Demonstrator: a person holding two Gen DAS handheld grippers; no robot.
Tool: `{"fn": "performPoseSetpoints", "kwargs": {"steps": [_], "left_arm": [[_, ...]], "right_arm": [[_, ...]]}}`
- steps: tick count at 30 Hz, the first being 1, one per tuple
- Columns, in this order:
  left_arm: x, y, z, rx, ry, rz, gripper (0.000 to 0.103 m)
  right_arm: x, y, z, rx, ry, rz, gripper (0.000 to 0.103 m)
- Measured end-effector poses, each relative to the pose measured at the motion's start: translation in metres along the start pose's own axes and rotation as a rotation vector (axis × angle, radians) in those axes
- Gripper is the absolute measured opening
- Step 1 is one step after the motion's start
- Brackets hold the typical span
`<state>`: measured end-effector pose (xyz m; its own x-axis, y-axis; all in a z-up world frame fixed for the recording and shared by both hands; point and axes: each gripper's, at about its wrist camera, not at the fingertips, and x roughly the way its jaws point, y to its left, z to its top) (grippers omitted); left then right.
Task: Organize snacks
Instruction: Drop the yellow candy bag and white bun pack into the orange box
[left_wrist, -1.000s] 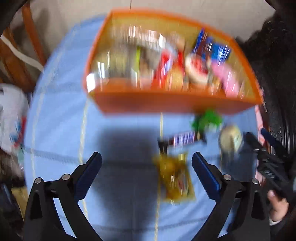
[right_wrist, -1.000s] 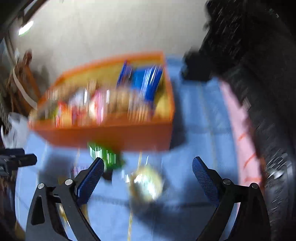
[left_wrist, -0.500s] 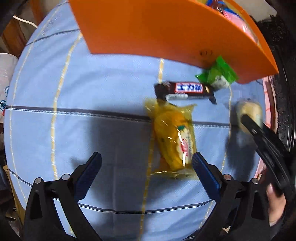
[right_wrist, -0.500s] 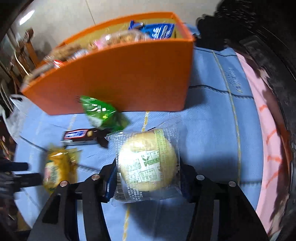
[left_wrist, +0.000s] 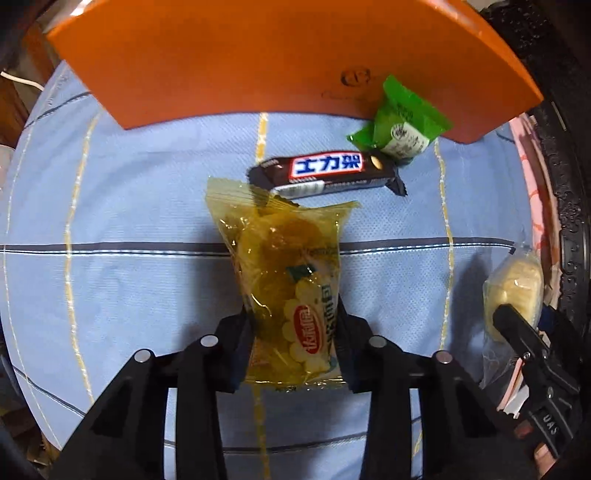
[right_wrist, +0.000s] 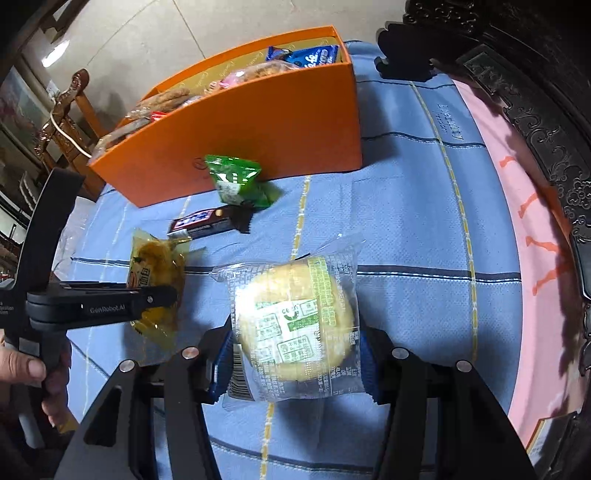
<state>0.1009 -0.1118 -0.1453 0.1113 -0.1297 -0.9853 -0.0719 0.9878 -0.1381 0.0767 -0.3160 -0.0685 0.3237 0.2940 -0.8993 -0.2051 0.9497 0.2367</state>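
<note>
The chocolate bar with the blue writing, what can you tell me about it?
The chocolate bar is long and thin, in a shiny dark brown wrapper with a white panel of blue characters edged in red. It lies flat on the blue tablecloth; its left end rests on the yellow snack bag. The green packet sits at its right end.

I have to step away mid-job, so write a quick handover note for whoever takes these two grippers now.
Left gripper: jaws closing on the yellow snack packet, which lies between them on the blue cloth.
Right gripper: shut on the round bun packet.
Orange box: already holds many snacks.
Left outside by its front wall: chocolate bar, green packet.
Next, probably: box both held packets, then these two.
</note>
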Motion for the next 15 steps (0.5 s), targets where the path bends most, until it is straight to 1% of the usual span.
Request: {"fn": "performPoseSetpoints", "kwargs": {"steps": [3,6,10,15], "left_arm": [[-0.021,0.011,-0.007,0.007,-0.046,0.008,0.037],[-0.046,0.021,-0.015,0.005,-0.087,-0.012,0.037],[-0.081,0.03,-0.013,0.007,-0.149,-0.03,0.037],[-0.123,0.042,0.017,0.03,-0.237,-0.055,0.037]], "right_arm": [[-0.006,0.012,0.005,-0.023,-0.015,0.02,0.056],[-0.013,0.024,0.015,-0.05,-0.034,0.04,0.056],[-0.029,0.044,0.036,-0.089,-0.078,0.069,0.056],[-0.052,0.057,0.071,-0.1,-0.16,0.091,0.056]]}}
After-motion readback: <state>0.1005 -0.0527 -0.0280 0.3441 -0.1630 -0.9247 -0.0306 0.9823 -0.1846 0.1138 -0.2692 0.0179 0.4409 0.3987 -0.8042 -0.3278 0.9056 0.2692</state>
